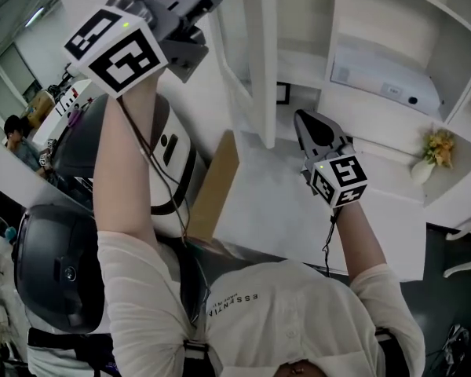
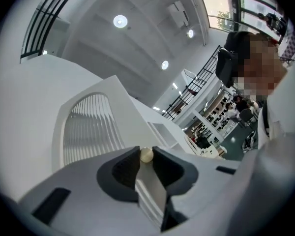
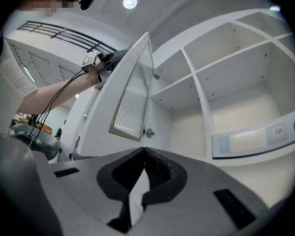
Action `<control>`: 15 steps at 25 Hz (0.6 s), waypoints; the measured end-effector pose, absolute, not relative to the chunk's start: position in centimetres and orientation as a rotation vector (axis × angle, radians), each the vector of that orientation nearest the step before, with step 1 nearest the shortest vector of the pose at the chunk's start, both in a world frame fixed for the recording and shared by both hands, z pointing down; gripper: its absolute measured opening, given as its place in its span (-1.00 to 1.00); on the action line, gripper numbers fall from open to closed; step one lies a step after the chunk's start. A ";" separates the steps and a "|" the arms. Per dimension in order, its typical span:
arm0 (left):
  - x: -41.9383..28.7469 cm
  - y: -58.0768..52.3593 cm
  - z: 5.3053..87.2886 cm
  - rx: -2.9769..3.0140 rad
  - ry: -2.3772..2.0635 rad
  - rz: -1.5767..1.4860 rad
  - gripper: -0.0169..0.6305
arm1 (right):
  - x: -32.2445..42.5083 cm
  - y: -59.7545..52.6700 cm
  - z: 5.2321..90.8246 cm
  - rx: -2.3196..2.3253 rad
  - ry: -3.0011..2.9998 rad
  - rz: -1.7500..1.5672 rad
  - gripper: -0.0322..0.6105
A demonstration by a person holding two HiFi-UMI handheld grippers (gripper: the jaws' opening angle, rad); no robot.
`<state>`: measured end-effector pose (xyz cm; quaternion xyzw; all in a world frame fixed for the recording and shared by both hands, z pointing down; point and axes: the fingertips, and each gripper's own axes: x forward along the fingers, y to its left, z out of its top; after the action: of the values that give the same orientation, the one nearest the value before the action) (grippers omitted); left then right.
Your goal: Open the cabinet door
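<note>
Two grippers, door-swing step: left gripper clamped on small round cream knob of white ribbed-glass cabinet door, approx. half open off white shelf cabinet; right gripper pinched shut, empty; next: pull wider along hinge arc.

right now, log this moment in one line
left gripper: shut on knob | door: open | right gripper: shut, empty

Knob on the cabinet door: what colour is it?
Pale cream. The knob shows best in the left gripper view, against the white cabinet door.
</note>
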<state>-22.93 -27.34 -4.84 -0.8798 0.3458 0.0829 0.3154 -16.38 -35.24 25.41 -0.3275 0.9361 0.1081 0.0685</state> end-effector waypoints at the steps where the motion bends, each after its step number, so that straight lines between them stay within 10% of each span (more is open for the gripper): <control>1: -23.7 -26.8 -4.8 -2.313 0.921 0.217 -0.69 | -17.2 -35.1 25.4 -0.959 2.827 0.326 -0.85; 15: -30.8 -23.4 -4.9 -2.402 0.893 0.318 -0.69 | -26.2 -32.4 25.6 -0.707 2.885 0.297 -0.85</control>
<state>-30.78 -23.36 -4.88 -0.8940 0.3324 0.1185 0.2760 -26.24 -32.44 25.61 -0.2361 0.9635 0.0991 0.0783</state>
